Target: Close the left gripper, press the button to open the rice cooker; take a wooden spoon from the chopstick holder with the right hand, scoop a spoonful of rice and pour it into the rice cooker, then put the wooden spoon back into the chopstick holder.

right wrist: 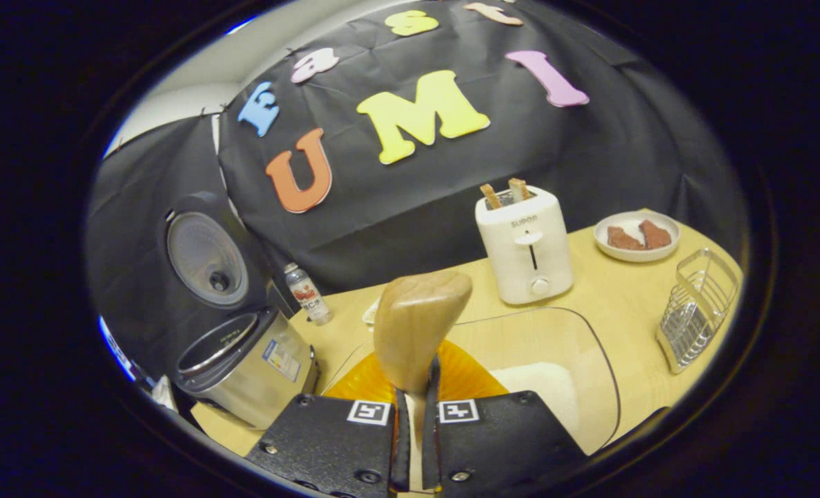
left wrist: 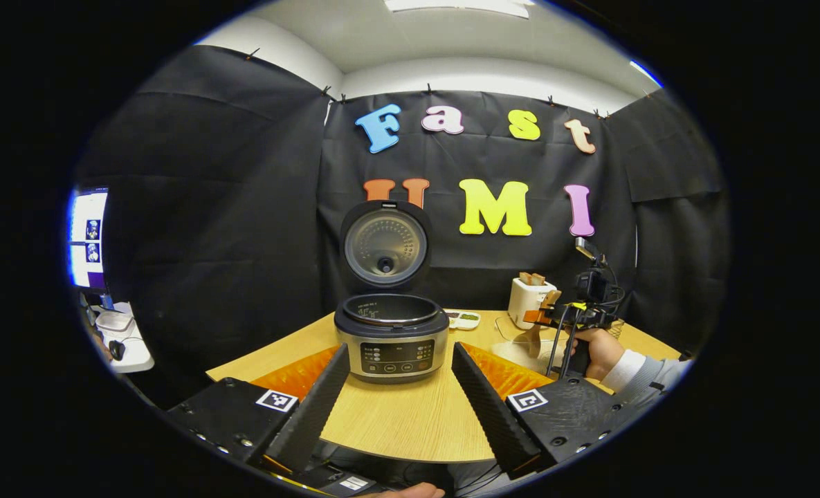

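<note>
Left claw (left wrist: 399,387): hovering with fingers spread wide, low in the frame, facing the rice cooker (left wrist: 391,337).
Right claw (right wrist: 415,429): gripping the wooden spoon (right wrist: 416,328), bowl pointing up, frame centre.
Rice cooker: standing with lid raised.
Clear container (right wrist: 593,360): holding white rice (right wrist: 544,391), lower right.

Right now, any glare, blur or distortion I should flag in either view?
Left gripper view: sharp; fisheye bows the table edge; the monitor is blown out; the ceiling light clips. Right gripper view: tilted; the wooden spoon, close to the lens, is a little soft; the rice cooker is stretched at the rim; the toaster is crisp.
</note>
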